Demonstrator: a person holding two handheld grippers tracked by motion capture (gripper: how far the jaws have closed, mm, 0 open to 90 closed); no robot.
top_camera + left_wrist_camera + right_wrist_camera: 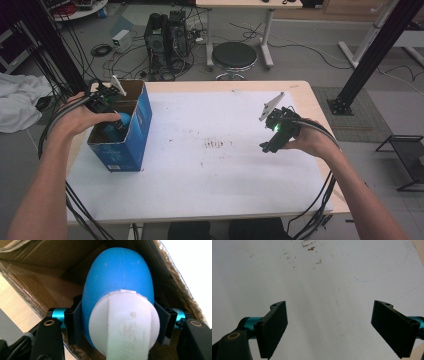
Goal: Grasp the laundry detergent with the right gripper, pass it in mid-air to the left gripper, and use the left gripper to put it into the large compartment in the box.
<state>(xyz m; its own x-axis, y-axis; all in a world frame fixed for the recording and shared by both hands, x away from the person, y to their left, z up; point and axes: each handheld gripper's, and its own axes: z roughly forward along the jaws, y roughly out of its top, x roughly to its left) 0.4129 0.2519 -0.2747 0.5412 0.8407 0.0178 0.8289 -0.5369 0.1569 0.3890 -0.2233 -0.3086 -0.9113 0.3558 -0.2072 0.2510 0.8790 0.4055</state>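
Blue box [131, 131] walls hem left gripper [111, 111]; white sheet [210, 165] beside it open.

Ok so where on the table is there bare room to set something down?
The white sheet is bare from the blue box across to the right hand-held gripper, apart from faint brown specks mid-table. It is crowded at the left edge, where the left hand-held gripper holds a blue object inside the box.

Each hand-held gripper [329, 327] has flat black jaws, teal rods, and black cables.
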